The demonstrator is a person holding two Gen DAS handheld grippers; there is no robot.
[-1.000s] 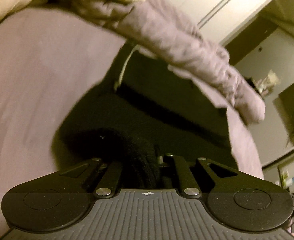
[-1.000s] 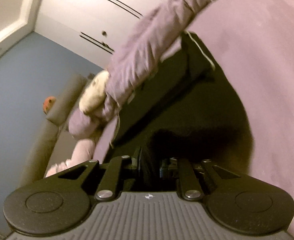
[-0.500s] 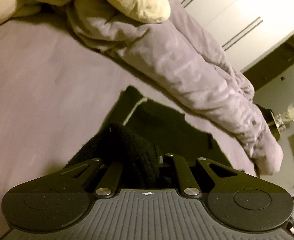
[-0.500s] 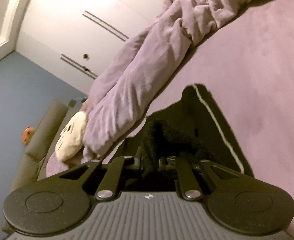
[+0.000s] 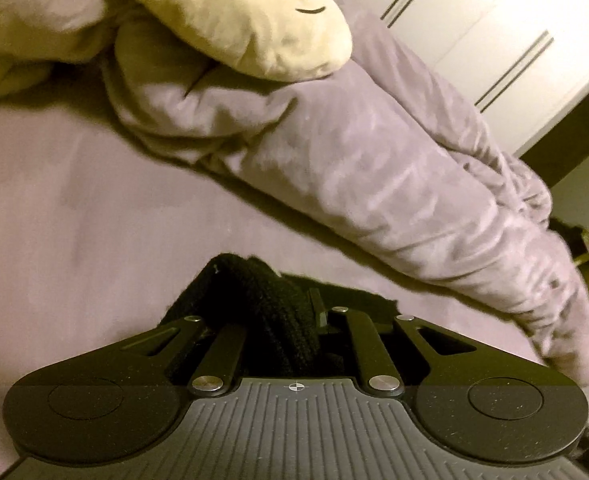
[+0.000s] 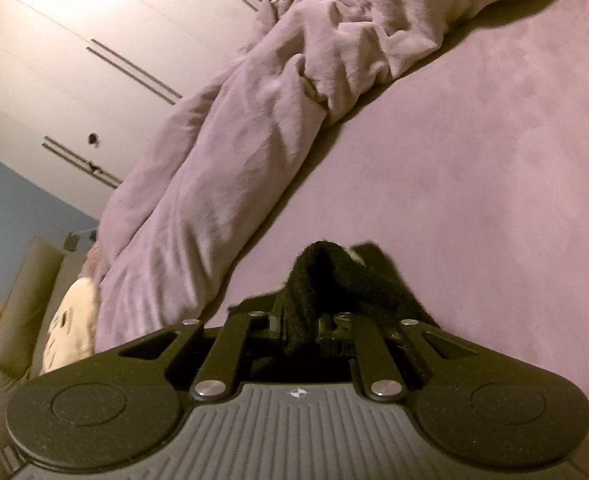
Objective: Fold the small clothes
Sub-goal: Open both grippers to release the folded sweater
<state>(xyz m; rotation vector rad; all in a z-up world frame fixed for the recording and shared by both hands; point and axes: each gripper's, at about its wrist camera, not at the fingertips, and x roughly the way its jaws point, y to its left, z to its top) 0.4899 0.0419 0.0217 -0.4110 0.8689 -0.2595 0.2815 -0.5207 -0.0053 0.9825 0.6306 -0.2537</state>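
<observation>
A black fleecy garment (image 5: 250, 296) is bunched up between the jaws of my left gripper (image 5: 290, 320), which is shut on it just above the purple bed sheet (image 5: 74, 208). In the right wrist view the same black garment (image 6: 334, 276) rises in a fold from my right gripper (image 6: 318, 320), also shut on it. A thin white stripe shows at the garment's far edge there. Most of the cloth is hidden under the gripper bodies in both views.
A rolled purple blanket (image 5: 374, 168) lies along the far side of the bed, seen again as the blanket (image 6: 230, 168) in the right view. A cream plush with a stitched smile (image 5: 234, 12) rests on it. White wardrobe doors (image 6: 74, 40) stand behind.
Both grippers have carried the black garment's edge toward the blanket. The wide spread of black cloth seen ahead of them earlier is gone from view; only the gripped bunches remain.
</observation>
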